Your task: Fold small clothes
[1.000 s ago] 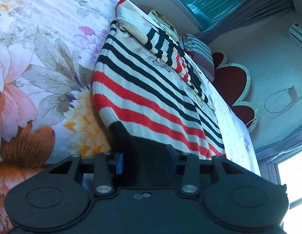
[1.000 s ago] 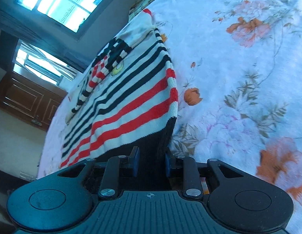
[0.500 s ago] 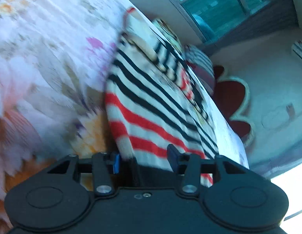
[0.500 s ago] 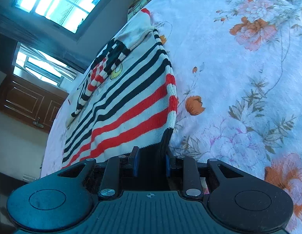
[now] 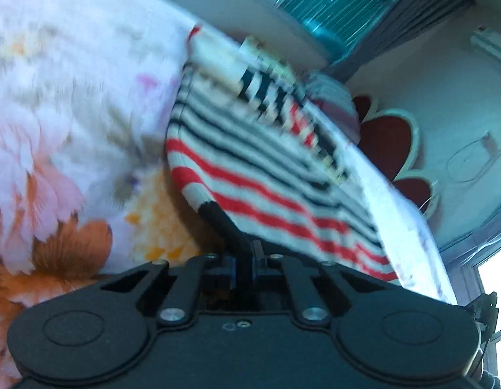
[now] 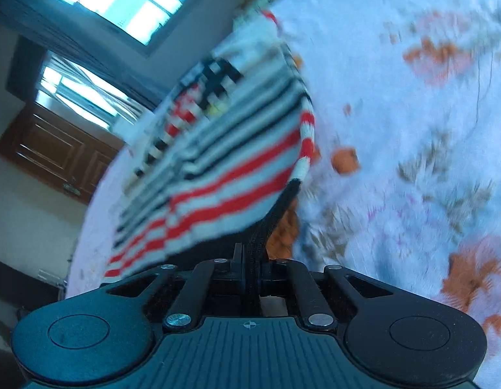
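Observation:
A small knit sweater (image 5: 266,168) with black, red and white stripes lies on the floral bed sheet (image 5: 56,129). It also shows in the right wrist view (image 6: 231,162). My left gripper (image 5: 245,261) is shut on the black hem at the sweater's left corner. My right gripper (image 6: 250,269) is shut on the black hem at the right corner. Both hem corners are lifted off the sheet. The far end, with the folded-in sleeves, still rests on the bed. Both views are blurred by motion.
Pillows (image 5: 328,94) lie at the head of the bed by a red flower-shaped headboard (image 5: 389,136). A window (image 6: 120,3) and a wooden door (image 6: 56,152) are beyond the bed. The floral sheet (image 6: 412,129) spreads to the right of the sweater.
Both grippers have closed on the black hem and lifted it off the sheet. The near edge of the sweater now hangs raised between them.

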### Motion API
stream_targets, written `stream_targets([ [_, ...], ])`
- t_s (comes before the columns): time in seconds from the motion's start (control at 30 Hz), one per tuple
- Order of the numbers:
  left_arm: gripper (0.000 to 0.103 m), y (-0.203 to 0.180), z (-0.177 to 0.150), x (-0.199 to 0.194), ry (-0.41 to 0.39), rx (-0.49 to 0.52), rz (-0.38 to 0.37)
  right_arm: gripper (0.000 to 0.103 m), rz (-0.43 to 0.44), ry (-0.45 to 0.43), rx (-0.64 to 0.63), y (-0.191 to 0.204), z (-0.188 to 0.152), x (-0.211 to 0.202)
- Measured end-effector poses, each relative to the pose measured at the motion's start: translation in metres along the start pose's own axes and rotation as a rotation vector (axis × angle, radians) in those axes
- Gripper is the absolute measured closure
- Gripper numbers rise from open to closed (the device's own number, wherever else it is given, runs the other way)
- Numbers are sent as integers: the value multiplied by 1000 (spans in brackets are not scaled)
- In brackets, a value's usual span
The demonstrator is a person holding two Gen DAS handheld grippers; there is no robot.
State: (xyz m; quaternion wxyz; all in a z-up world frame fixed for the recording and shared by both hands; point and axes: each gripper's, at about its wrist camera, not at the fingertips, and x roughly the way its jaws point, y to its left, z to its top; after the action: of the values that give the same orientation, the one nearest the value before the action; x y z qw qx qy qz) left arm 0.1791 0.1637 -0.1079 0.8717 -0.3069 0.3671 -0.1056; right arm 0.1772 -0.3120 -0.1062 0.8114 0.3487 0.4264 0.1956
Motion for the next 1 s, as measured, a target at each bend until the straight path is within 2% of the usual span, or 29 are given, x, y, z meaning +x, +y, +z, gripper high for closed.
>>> stream_targets([
  [0.1,96,4,-3,-18,-55,-4,-24,98,21,-38,-43,4,-5,-19],
  [0.17,96,12,-6,-11,-29,-19,19,98,-5,-18,-50,-2,-10,-14],
  [0.23,96,20,-10,5,22,-41,62,98,-75,27,-9,-15,-12,4],
  [0.3,96,20,-11,7,15,-50,59,98,-60,13,52,-21,-9,6],
  [0.43,96,14,-4,-9,-25,-69,20,98,-53,-23,-6,-2,1,-7],
  [0.7,96,-14,39,-20,-112,-98,-56,98,-34,-90,-114,51,41,-30],
  [0.9,96,-39,89,-24,-189,-115,-109,98,-3,-171,-169,90,93,-48],
  [1.0,96,-56,107,-23,-200,-91,-121,98,6,-197,-199,109,116,-53],
])
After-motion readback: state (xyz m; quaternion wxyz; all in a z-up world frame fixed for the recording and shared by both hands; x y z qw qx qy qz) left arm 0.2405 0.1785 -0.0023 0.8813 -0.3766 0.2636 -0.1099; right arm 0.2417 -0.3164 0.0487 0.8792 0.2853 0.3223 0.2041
